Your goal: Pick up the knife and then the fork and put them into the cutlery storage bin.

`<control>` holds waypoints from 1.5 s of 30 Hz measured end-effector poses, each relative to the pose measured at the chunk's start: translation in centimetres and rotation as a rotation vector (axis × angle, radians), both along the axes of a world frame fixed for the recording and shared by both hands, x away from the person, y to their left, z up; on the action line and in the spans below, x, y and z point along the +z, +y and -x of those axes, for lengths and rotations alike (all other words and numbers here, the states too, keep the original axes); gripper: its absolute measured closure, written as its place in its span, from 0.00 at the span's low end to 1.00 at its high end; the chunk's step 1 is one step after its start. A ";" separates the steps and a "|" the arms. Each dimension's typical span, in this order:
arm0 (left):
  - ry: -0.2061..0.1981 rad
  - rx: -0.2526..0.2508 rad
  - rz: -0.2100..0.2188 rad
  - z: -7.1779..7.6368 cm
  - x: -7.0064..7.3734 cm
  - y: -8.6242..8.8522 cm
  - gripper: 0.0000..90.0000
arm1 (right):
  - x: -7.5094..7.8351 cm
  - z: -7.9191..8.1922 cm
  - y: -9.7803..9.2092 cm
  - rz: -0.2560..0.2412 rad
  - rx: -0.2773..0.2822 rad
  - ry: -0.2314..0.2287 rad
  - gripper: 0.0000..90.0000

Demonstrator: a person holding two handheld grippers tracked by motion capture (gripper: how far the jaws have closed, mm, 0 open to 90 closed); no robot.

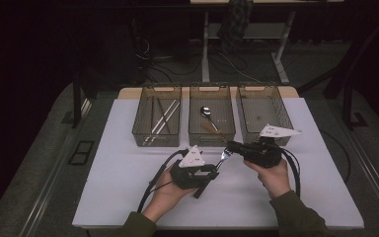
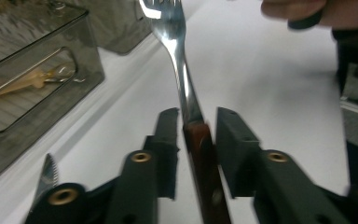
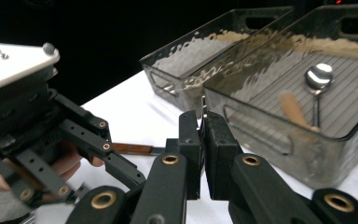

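Both grippers meet over the white table [image 1: 128, 187]: the right gripper [image 1: 231, 147] pinches the tines of a fork [image 1: 223, 157], while the left gripper [image 1: 212, 170] stands loose around its brown handle, jaws apart on either side. From the left gripper view, a gap shows between each jaw and the handle. Beyond, three wire baskets stand in a row; the middle basket [image 1: 212, 136] holds a spoon [image 1: 206, 112]. Bare tabletop spreads around the hands.
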State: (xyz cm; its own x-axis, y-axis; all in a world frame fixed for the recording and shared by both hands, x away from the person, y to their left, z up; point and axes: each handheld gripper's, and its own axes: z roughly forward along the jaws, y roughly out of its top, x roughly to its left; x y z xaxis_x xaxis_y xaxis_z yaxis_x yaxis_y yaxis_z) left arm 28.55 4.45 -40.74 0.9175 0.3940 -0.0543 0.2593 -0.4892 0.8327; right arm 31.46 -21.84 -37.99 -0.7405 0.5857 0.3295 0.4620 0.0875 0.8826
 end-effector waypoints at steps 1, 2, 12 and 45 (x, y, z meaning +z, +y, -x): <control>0.003 0.002 0.006 0.0 -0.1 0.2 0.71 | 0.1 -0.1 -0.1 -0.005 -0.008 -0.003 0.96; 0.006 0.005 0.011 0.0 -0.1 0.5 0.70 | 0.2 -0.2 -0.2 -0.011 -0.014 -0.004 0.95; 0.014 0.018 0.031 0.2 -0.6 3.8 0.55 | 0.9 -0.5 -2.1 0.007 -0.075 -0.034 0.95; 0.048 0.138 0.040 1.6 -2.7 11.7 0.00 | 7.6 -5.0 -11.2 0.073 -0.297 -0.105 0.95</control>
